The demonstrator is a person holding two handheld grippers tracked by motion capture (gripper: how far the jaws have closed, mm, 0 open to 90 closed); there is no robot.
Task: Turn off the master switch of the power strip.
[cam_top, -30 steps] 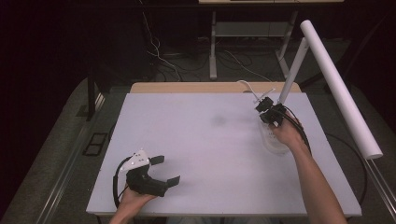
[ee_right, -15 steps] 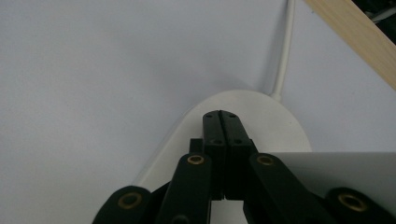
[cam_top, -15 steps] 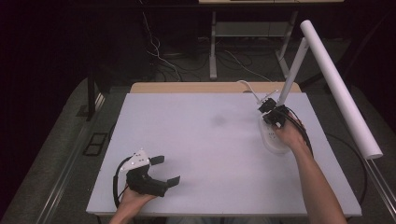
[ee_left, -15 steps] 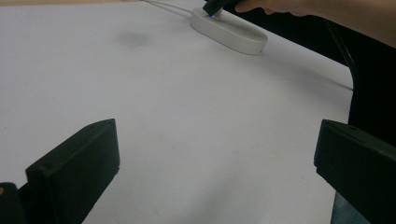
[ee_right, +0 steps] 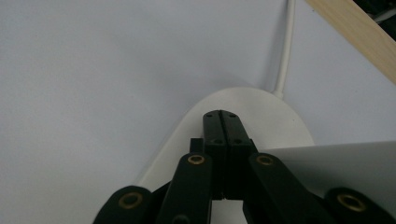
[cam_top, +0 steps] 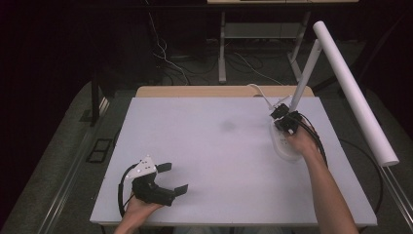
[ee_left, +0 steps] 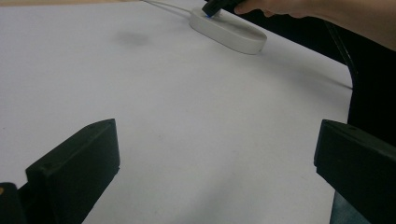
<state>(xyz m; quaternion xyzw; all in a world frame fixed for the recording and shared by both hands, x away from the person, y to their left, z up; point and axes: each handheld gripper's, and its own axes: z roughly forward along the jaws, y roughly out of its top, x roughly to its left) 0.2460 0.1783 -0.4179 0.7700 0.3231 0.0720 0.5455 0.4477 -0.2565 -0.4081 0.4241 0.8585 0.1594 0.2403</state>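
Note:
A white oval power strip (cam_top: 285, 146) lies on the right of the white table (cam_top: 209, 136), its cable (cam_top: 260, 92) running to the back edge. My right gripper (cam_top: 278, 113) is shut, its tips pressed together just above the strip's far end (ee_right: 261, 112), where the cable (ee_right: 286, 46) enters. In the right gripper view, the jaws (ee_right: 222, 116) show nothing between them. My left gripper (cam_top: 174, 178) rests open near the front left edge, far from the strip. In the left gripper view the left gripper's (ee_left: 215, 158) jaws stand wide apart over bare table, with the strip (ee_left: 233, 35) and the right gripper (ee_left: 217, 5) far off.
A long white tube (cam_top: 355, 92) slants along the table's right side, beyond the edge. A thinner white pole (cam_top: 304, 73) leans up from beside the strip. A faint grey smudge (cam_top: 227, 126) marks the table's middle. Cables and table legs lie on the dark floor behind.

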